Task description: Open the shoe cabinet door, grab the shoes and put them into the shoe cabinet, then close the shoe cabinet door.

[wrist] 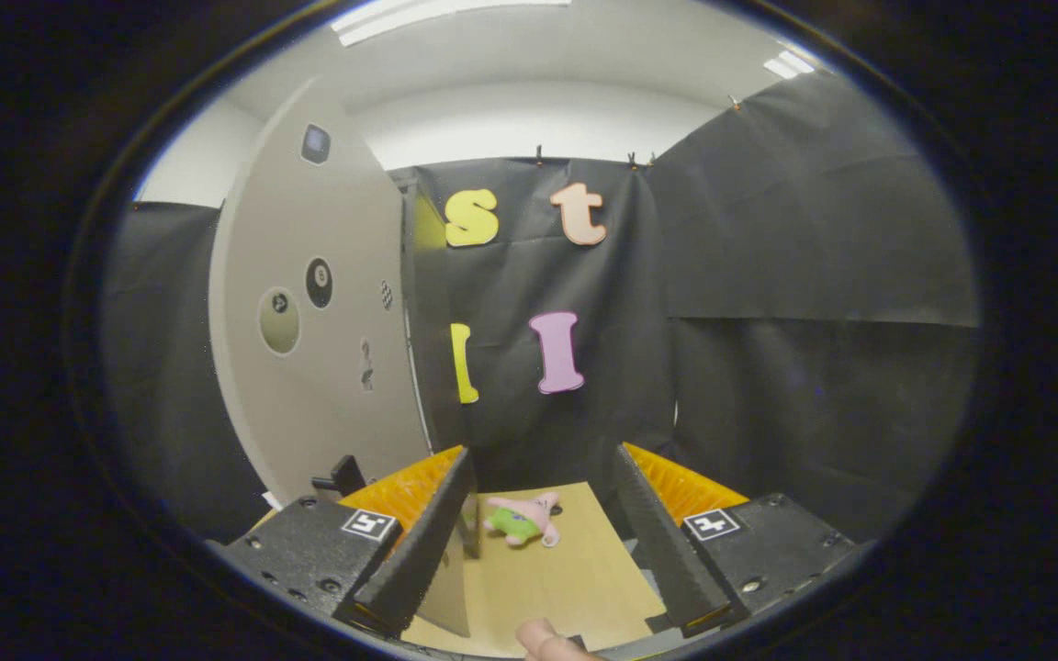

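The shoe cabinet (pixel 309 321) is a tall beige box with round stickers on its broad face. It stands to the left, beyond my left finger. Its dark front edge (pixel 423 303) faces the booth wall, and I cannot tell whether the door is open or closed. A small black handle (pixel 345 476) sticks out low on the cabinet, just beside my left finger. My gripper (pixel 544 450) is open with nothing between its fingers and points past the cabinet's edge toward the wall.
A light wooden board (pixel 575 578) lies on the floor between the fingers. On it sits a small pink and green plush toy (pixel 524 520), nearer the left finger. A person's fingertip (pixel 543 640) shows below the gripper. Black cloth walls stand ahead and to the right.
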